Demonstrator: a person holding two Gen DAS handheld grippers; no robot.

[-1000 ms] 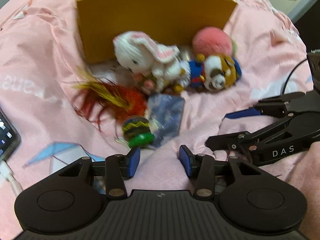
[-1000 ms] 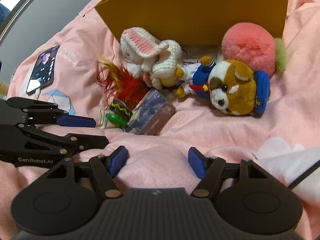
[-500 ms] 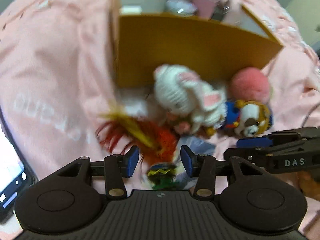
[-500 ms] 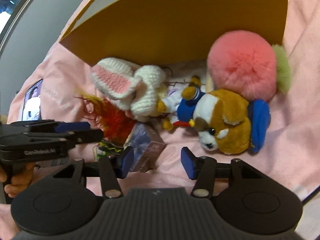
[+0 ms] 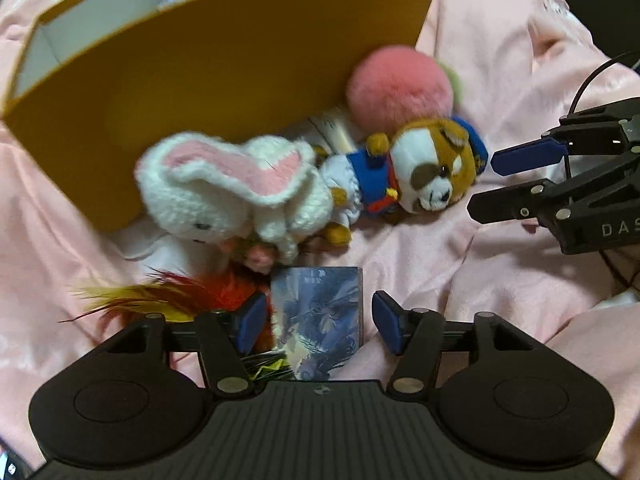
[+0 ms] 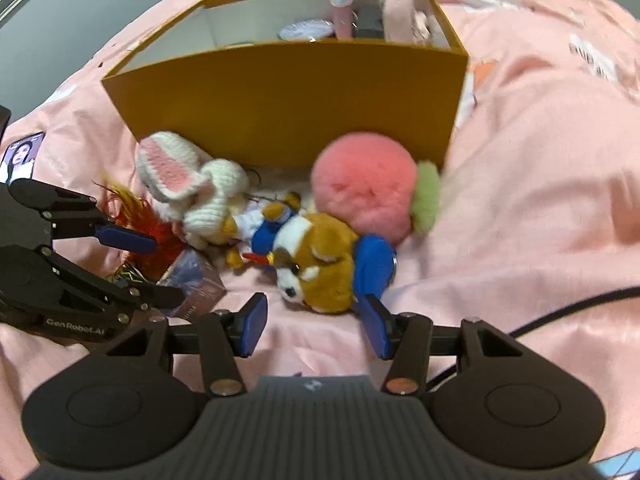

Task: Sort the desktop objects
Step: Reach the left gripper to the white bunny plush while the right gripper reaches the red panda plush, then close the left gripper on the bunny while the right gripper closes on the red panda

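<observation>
A mustard-yellow box (image 6: 288,92) with white inner walls is sitting on pink bedding (image 6: 540,208) ahead of both claws. A white knitted rabbit (image 5: 236,192) is showing pink ear linings. A brown-and-white plush dog (image 6: 316,264) is wearing blue. A pink fluffy ball (image 6: 364,184) is carrying a green tuft. Red and yellow feathers (image 5: 168,296) are lying beside a card (image 5: 320,316) printed in blue-grey, between blue pads (image 5: 386,320) on the black left claw (image 5: 316,322)
</observation>
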